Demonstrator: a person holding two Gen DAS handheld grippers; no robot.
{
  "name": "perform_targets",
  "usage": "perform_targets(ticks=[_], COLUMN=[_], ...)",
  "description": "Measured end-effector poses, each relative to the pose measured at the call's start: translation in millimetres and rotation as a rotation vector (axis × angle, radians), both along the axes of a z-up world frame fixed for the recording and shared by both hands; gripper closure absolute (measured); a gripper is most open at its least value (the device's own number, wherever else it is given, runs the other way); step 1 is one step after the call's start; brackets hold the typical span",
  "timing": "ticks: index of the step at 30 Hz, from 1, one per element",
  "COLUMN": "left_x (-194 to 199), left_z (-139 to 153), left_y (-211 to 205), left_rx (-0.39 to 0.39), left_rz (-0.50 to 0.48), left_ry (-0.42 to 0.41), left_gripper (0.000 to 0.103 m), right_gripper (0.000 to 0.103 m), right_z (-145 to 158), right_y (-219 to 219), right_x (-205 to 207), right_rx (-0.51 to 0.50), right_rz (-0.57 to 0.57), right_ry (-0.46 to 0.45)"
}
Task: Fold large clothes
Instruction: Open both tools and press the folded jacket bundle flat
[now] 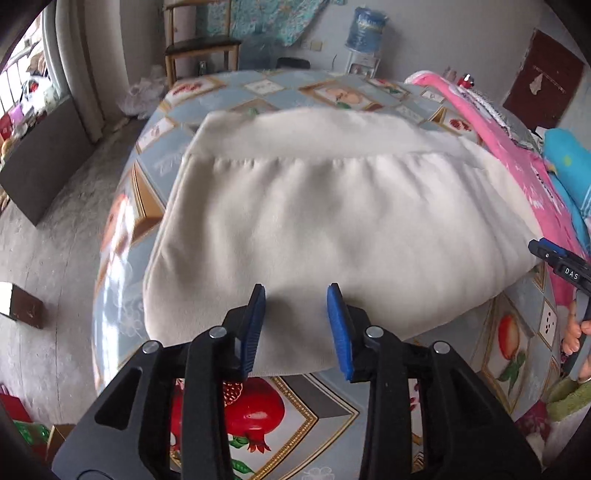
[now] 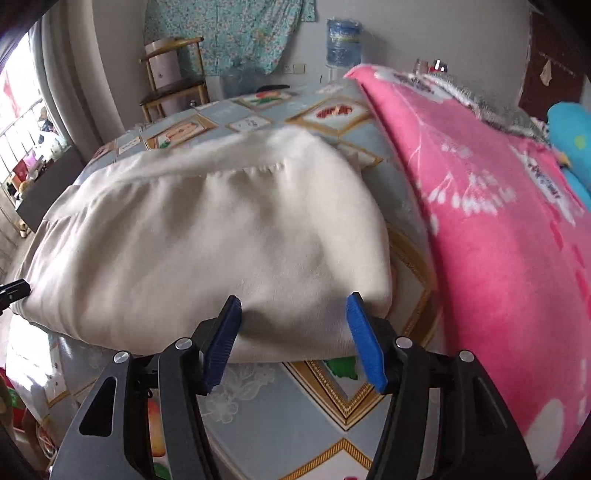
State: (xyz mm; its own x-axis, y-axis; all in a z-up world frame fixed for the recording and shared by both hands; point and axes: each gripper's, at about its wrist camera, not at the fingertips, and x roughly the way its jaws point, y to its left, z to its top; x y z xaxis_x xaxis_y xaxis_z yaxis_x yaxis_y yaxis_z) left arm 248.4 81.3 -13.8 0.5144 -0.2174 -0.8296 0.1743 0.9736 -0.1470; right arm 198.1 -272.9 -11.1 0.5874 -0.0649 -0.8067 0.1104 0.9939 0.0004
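Note:
A cream garment (image 1: 314,206) lies folded into a thick rectangle on the table's fruit-print cloth (image 1: 258,88), its gathered band at the far side. My left gripper (image 1: 296,288) hovers over its near edge, open, blue pads apart with only cloth showing below the gap. In the right wrist view the same garment (image 2: 207,229) fills the middle. My right gripper (image 2: 294,297) is open over its near right corner, pinching nothing. A hand (image 1: 574,332) on the right tool's handle shows at the left wrist view's right edge.
A pink patterned blanket (image 2: 498,229) lies along the table's right side, close beside the garment, with a blue soft item (image 2: 569,129) beyond it. A wooden chair (image 1: 199,44) and a water bottle (image 1: 365,31) stand behind the table. Bare tablecloth (image 2: 258,424) lies under the grippers.

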Motion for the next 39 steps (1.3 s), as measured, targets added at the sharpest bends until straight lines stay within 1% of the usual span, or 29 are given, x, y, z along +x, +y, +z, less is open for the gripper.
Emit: perform_targets(ticks=[1,3,5,6,7,8,9,10,11,13,15,17,18,19,21,22,23,25,26,27,29,30,32,33,34,35,36,37,39], left_x=[-1,0,5,9,11,13,11,7,5,3,2,2,3,5,13,16,14,11,7,3,-4,-7,-4,-2,-1,1,2,1,-6], left_z=[7,17,14,8,-5,-15,-23,-23,-21,-12,-2,5,5,2,-16,-25,-25,-19,-14,-8,-3,-4,-14,-18,-20,-19,-17,-13,-1], left_y=[-3,-17,-37,-48,-59,-65,-65,-63,-62,-59,-60,-66,-71,-77,-82,-81,-78,-73,-69,-65,-57,-50,-39,-33,-29,-29,-30,-31,-28], left_rx=[-0.007,-0.034,-0.024,-0.008,0.036,0.067,0.081,0.077,0.075,0.083,0.062,0.035,0.044,0.059,0.091,0.092,0.069,0.050,0.048,0.048,0.061,0.072,0.080,0.048,0.018,0.012,0.021,0.023,-0.007], left_rz=[-0.009,-0.056,-0.093,-0.115,-0.134,-0.138,-0.142,-0.150,-0.148,-0.131,-0.145,-0.168,-0.174,-0.178,-0.175,-0.166,-0.161,-0.159,-0.151,-0.149,-0.139,-0.120,-0.086,-0.078,-0.063,-0.053,-0.046,-0.041,-0.038], left_ry=[-0.028,-0.063,-0.049,-0.032,-0.001,0.016,0.008,-0.016,-0.015,-0.027,-0.064,-0.086,-0.088,-0.080,-0.019,0.002,-0.016,-0.015,-0.027,-0.040,-0.059,-0.053,-0.012,-0.002,-0.002,0.004,0.009,0.006,-0.027], left_gripper=[0.070,0.070,0.070,0.070,0.069,0.068,0.068,0.068,0.068,0.069,0.069,0.069,0.069,0.069,0.069,0.069,0.069,0.069,0.069,0.069,0.069,0.069,0.068,0.067,0.067,0.067,0.067,0.068,0.068], right_gripper=[0.046,0.046,0.046,0.046,0.046,0.046,0.045,0.045,0.045,0.045,0.045,0.045,0.045,0.045,0.045,0.045,0.045,0.045,0.045,0.045,0.045,0.045,0.045,0.045,0.042,0.042,0.042,0.042,0.042], right_z=[7,18,17,13,3,-12,-27,-33,-31,-20,-6,3,1,-8,-32,-39,-38,-25,-16,-4,11,13,3,-11,-21,-23,-17,-10,9], right_y=[7,28,54,69,84,95,99,102,104,105,112,125,133,143,151,149,145,138,134,125,105,93,58,41,30,21,17,17,12], right_x=[-2,-2,1,2,6,10,13,9,9,11,11,13,14,18,24,20,20,19,15,8,-4,-7,-4,3,3,2,1,1,-8], right_rx=[0.009,0.088,0.153,0.144,0.117,0.078,0.042,0.012,-0.005,0.002,0.056,0.068,0.058,0.046,0.012,0.022,0.044,0.069,0.066,0.029,-0.029,-0.037,-0.085,-0.113,-0.060,-0.004,0.025,0.027,0.021], right_rz=[0.019,0.075,0.152,0.181,0.210,0.227,0.227,0.239,0.248,0.235,0.270,0.308,0.328,0.356,0.375,0.377,0.380,0.362,0.355,0.333,0.262,0.226,0.103,0.051,0.056,0.049,0.044,0.040,0.009], right_ry=[-0.023,-0.075,-0.097,-0.098,-0.078,-0.034,0.002,-0.028,-0.013,0.003,-0.045,-0.081,-0.081,-0.063,0.000,-0.020,-0.014,-0.002,-0.026,-0.066,-0.118,-0.123,-0.088,-0.044,-0.024,-0.043,-0.032,-0.031,-0.089])
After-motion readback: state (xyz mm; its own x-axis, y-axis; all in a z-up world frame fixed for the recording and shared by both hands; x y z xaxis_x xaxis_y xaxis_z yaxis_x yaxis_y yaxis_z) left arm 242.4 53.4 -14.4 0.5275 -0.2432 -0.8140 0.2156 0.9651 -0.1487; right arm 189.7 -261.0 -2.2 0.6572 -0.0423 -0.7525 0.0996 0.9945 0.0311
